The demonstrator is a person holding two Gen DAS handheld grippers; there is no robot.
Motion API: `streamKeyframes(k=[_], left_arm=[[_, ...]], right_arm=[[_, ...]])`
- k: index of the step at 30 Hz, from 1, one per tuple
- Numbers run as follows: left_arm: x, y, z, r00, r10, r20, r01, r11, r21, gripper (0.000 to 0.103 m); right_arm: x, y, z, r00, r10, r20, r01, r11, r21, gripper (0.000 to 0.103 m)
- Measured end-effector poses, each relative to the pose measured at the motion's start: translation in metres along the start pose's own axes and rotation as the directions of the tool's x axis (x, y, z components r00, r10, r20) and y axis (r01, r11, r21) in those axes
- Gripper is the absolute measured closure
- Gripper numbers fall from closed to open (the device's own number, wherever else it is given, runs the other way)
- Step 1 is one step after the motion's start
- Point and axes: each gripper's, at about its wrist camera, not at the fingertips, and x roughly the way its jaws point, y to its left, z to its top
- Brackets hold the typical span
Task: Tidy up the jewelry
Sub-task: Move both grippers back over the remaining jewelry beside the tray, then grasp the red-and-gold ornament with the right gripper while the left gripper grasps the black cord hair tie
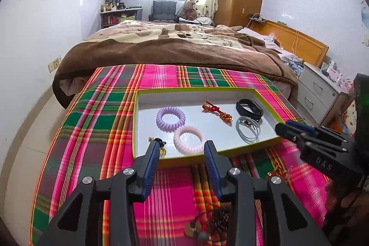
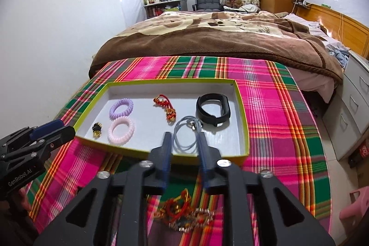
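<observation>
A shallow tray with a green rim [image 1: 136,121] [image 2: 242,107] lies on the plaid cloth. In it are a purple coil band [image 1: 170,118] [image 2: 121,108], a pink coil band [image 1: 189,139] [image 2: 121,130], a red knotted cord charm [image 1: 215,111] [image 2: 165,105], a black wristband [image 1: 249,108] [image 2: 213,111], grey cord loops [image 1: 248,129] [image 2: 186,137] and a small black-and-gold piece [image 2: 97,129]. My left gripper [image 1: 182,145] hangs open over the tray's near edge, holding nothing. My right gripper [image 2: 183,136] is open too, with the grey loops lying beyond its tips. Each gripper shows at the edge of the other's view.
Loose jewelry lies on the cloth [image 1: 108,121] near me: a dark beaded piece with a gold disc [image 1: 207,223] and a red-and-gold piece [image 2: 182,211]. A bed with a brown blanket [image 1: 161,47] is behind, a white nightstand [image 1: 316,93] and pink stool [image 2: 355,206] at right.
</observation>
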Motion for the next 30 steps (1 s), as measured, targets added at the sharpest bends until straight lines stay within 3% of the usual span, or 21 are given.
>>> streamKeyframes(k=[1,16,30], left_arm=[[-0.005,0.000,-0.003,1.000,-0.002,0.005,0.002,1.000,-0.002,0.063],[-0.038,0.009,-0.046,0.999,-0.037,0.007,0.037,0.998,-0.043,0.063],[-0.045,0.028,-0.075,0.998,-0.068,-0.015,0.066,0.994,-0.091,0.063]], right_arm=[[-0.002,0.001,-0.002,1.000,0.003,0.003,-0.003,1.000,-0.001,0.052],[-0.038,-0.020,-0.038,1.000,-0.007,0.023,0.006,0.999,0.049,0.052],[-0.016,0.000,-0.057,0.996,0.035,-0.080,-0.037,0.999,-0.021,0.052]])
